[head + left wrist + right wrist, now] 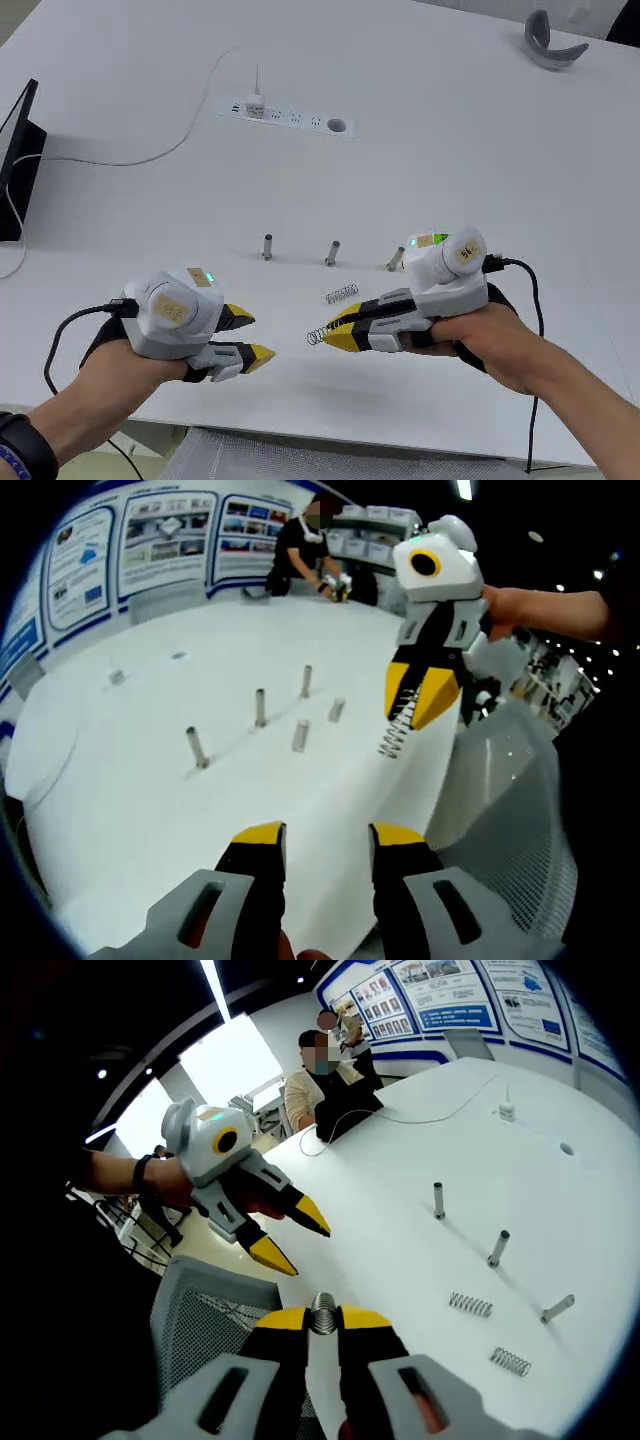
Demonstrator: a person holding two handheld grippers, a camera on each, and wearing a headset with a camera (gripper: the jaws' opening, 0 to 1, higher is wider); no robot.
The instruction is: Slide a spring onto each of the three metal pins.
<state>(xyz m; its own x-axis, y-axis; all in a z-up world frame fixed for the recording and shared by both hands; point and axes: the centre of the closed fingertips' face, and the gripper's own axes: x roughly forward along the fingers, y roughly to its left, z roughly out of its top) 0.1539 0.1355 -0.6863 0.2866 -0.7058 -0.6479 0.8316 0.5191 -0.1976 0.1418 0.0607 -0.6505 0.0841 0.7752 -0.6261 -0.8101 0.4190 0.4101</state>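
Three metal pins stand upright in a row on the white table: left pin (267,246), middle pin (332,253), right pin (396,259). All three are bare. One loose spring (341,294) lies just in front of the middle pin. My right gripper (335,335) is shut on another spring (316,337), which pokes out past its yellow tips near the table's front edge. That held spring (320,1312) sits between the jaws. Two springs (470,1304) (510,1361) lie on the table. My left gripper (255,335) is open and empty, facing the right gripper (420,705).
A white power strip (285,113) with a plugged cable lies at the back. A dark monitor (15,160) stands at the left edge, and a grey curved object (550,45) at the far right. A mesh chair (260,455) is below the front edge. A person (325,1075) sits at the table's far end.
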